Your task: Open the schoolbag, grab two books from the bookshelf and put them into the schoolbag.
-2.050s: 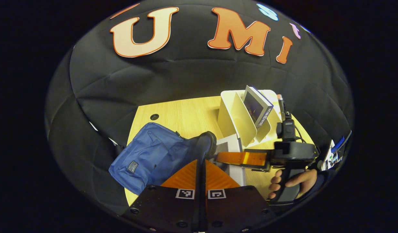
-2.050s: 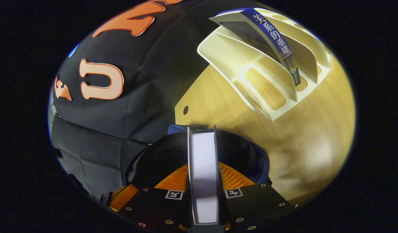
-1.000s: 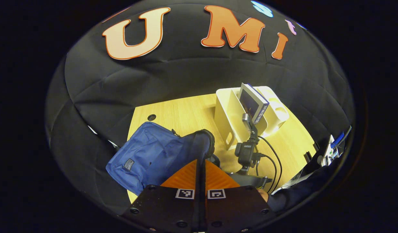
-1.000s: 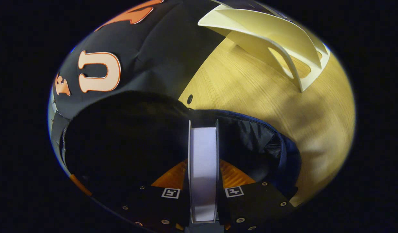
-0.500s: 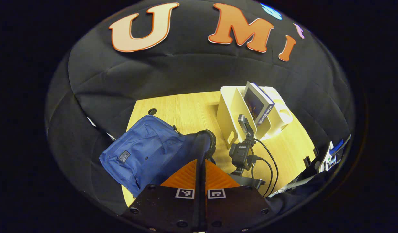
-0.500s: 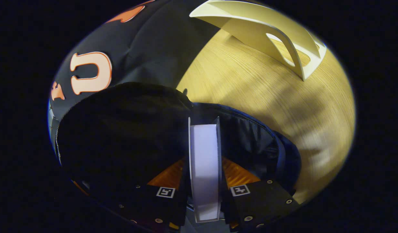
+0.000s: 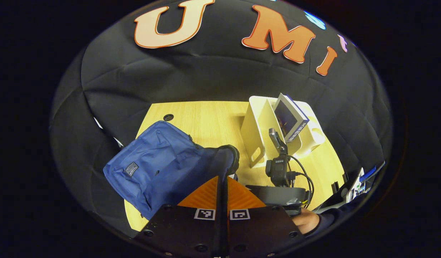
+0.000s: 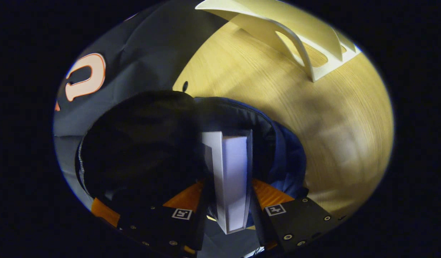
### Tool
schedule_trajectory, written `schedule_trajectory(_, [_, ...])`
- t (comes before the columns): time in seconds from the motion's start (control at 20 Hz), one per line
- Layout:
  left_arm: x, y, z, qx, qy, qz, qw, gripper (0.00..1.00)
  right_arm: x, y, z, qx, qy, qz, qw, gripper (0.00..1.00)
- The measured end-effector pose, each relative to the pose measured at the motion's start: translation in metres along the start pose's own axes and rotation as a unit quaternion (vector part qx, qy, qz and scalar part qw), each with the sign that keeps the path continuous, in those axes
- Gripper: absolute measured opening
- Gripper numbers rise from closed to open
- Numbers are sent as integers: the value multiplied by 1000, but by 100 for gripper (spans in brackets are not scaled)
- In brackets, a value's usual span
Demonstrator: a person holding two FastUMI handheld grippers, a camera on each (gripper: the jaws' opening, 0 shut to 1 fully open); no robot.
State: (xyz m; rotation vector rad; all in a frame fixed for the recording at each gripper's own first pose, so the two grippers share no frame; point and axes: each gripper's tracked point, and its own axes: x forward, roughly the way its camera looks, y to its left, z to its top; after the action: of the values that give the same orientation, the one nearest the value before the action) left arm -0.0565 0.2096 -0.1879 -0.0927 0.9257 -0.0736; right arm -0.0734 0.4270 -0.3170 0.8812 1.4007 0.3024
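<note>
The blue schoolbag (image 7: pixel 159 172) lies on the wooden table (image 7: pixel 209 122), its dark mouth lifted by the left gripper (image 7: pixel 223 186), whose fingers are pinched together on the rim. The right gripper (image 8: pixel 229 200) is clamped on a white book (image 8: pixel 231 179) poking into that opening. Beyond the schoolbag, the white bookshelf (image 7: pixel 258 136) holds a second book (image 7: pixel 290 116), tilted.

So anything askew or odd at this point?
Mostly fine. The dark book leans tilted in the white bookshelf, not upright. The right gripper holds a white book inside the open schoolbag.
</note>
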Motion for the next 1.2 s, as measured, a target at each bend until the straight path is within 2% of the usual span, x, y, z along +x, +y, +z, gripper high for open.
schedule_trajectory(0.1, [0,0,0,1,-3,1,1000,1,-10,-8,-2,-9,5,-16,1000,59])
schedule_trajectory(0.15, [0,1,-2,1,-1,1,1000,0,-13,-11,-5,-12,10,-31,999,42])
schedule_trajectory(0.2, [1,0,-1,1,-2,2,1000,1,-20,-15,-9,-22,24,-44,999,59])
schedule_trajectory(0.3, [1,-1,-1,6,-4,4,1000,1,-30,-19,-8,-34,27,-55,998,59])
schedule_trajectory(0.45, [2,-4,-5,4,0,0,1000,0,-40,-20,-12,-32,41,-53,997,58])
schedule_trajectory(0.55, [4,-5,-7,-2,1,-1,1000,0,-32,-23,-17,-44,56,-50,996,58])
schedule_trajectory(0.75, [5,-9,-13,-4,6,-6,1000,0,-11,-28,-19,-25,59,-41,997,56])
schedule_trajectory(1.0, [5,-11,-17,-1,15,-10,1000,0,-7,-23,-13,14,58,3,998,57])
schedule_trajectory(1.2, [8,-11,-16,-1,16,-7,1000,0,-20,-15,-11,20,62,20,998,57])
